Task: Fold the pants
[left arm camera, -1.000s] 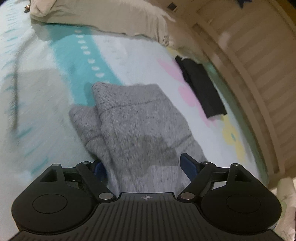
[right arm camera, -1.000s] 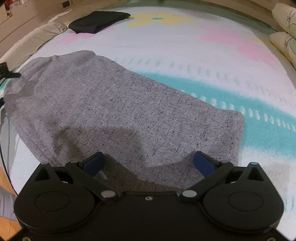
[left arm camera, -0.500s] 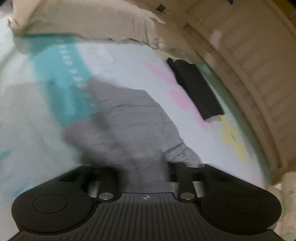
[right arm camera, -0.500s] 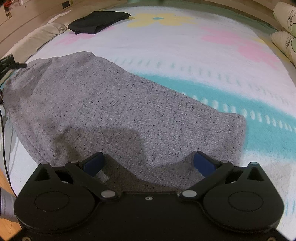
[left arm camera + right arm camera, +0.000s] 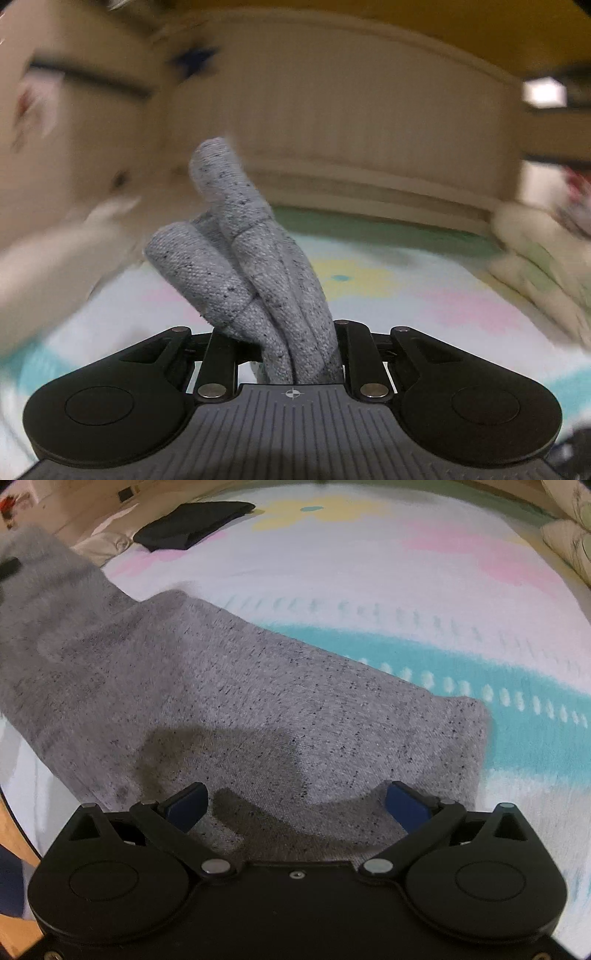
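A bed point(image 5: 424, 602) with a pastel flower sheet carries the grey pants point(image 5: 236, 701) and a folded black garment point(image 5: 192, 522), a cream headboard point(image 5: 351, 122) behind. My left fingers point(image 5: 291, 354) are clenched on bunched pants fabric lifted off the bed; my right fingers point(image 5: 295, 805) are spread wide over the pants' near edge, gripping nothing.

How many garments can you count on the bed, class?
2. The grey pants lie across the near side of the bed, one end raised by the left gripper. A folded black garment lies at the far edge. Others may lie out of view.
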Demonstrator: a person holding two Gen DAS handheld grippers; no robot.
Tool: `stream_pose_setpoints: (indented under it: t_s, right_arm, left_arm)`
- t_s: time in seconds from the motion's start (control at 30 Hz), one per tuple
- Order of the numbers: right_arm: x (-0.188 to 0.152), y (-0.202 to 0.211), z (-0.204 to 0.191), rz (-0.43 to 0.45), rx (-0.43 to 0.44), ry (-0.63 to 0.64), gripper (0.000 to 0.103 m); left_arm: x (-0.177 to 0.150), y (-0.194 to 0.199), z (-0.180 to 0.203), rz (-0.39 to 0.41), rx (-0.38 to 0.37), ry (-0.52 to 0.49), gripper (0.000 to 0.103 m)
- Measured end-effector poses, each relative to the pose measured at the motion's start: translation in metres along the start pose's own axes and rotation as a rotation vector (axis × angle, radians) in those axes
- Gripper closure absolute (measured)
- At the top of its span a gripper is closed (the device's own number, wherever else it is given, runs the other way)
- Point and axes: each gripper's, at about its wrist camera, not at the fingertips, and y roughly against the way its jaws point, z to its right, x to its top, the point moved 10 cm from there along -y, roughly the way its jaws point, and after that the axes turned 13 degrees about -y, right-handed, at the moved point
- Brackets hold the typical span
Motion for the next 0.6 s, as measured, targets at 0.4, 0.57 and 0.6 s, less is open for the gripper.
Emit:
stream_pose_setpoints:
  t_s: [0.4,0.57,0.6]
  right_arm:
    - [0.029,0.042,0.085,0.096,0.008,-0.339,0.001]
    - [0.033,0.056,0.122,0.142,-0.015,-0.462,0.001]
    - [0.033,0.059,0.127,0.154,-0.008,-0.48,0.001]
  left_arm:
    - [-0.086,0.007,0.249,-0.146,-0.469,-0.619,0.069]
    - [-0.081,0.014,0.248,-0.101,-0.467,-0.626,0.067]
    - [-0.072,0.015,0.241,-0.097,-0.489,-0.584,0.067]
